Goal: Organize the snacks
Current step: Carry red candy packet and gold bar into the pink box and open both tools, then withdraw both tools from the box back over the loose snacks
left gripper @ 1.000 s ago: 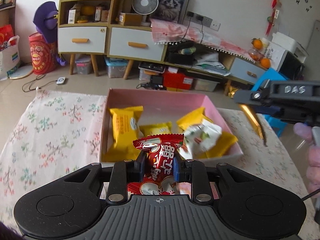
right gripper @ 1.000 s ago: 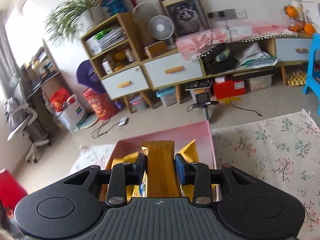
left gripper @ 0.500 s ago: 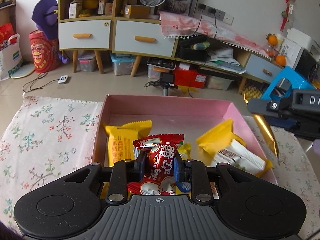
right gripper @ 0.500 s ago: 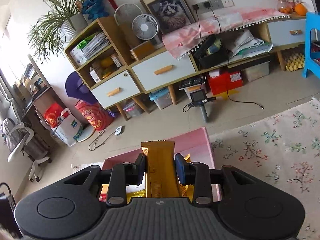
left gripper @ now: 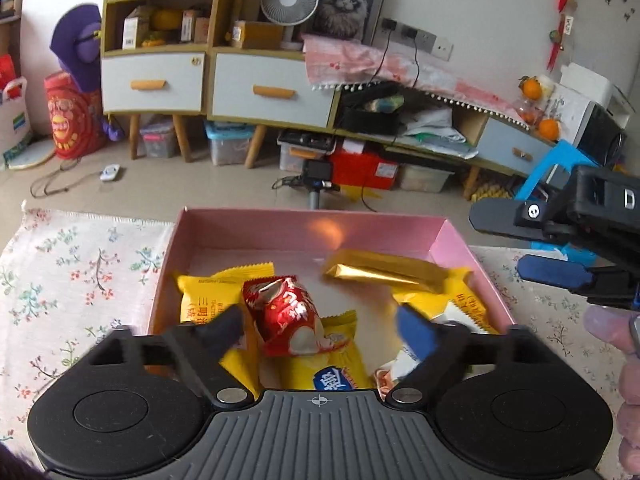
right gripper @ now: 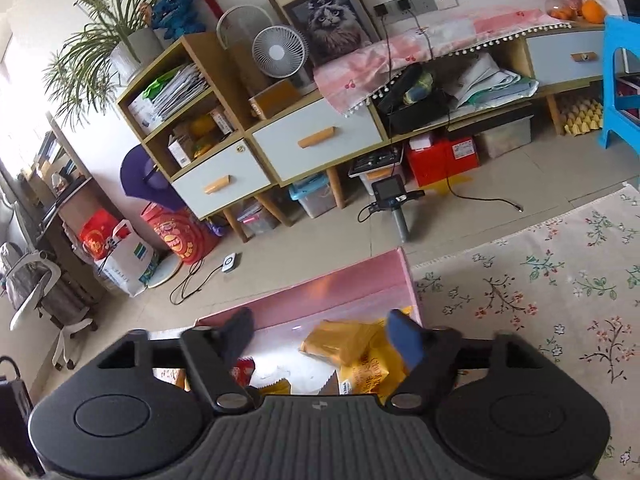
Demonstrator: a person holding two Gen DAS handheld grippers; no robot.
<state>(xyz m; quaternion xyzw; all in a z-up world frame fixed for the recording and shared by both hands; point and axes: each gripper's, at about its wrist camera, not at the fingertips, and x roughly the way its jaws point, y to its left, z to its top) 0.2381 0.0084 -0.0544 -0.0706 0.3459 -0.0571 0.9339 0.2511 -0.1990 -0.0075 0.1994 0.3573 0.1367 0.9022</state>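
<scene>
The left hand-held gripper (left gripper: 320, 330) is held over the near part of a pink box (left gripper: 312, 227); its jaws have just been opening and now stand wide apart. A red snack packet (left gripper: 282, 314) is seen between the fingers (left gripper: 226, 330) but is not pressed by either pad; it lies tilted on yellow snack packets (left gripper: 208, 298) inside the box. A gold bar packet (left gripper: 384, 272) lies across the far right part of the box, partly on another yellow packet, touched by neither gripper.

The right hand-held gripper (right gripper: 324, 334) is held over the right end of the same box, jaws just opened and spread apart, nothing clamped. In the right wrist view the gold bar packet (right gripper: 340, 340) is seen below and between its fingers (right gripper: 406, 336), blurred. From the left wrist view the right hand-held gripper (left gripper: 556, 252) is seen at the right edge of the box, above the desk, with fingers of a hand (left gripper: 612, 326) beside it.

The box stands at the far edge of the desk, which is covered by a floral cloth (left gripper: 72, 272). Whether the red packet has fully settled cannot be told.
</scene>
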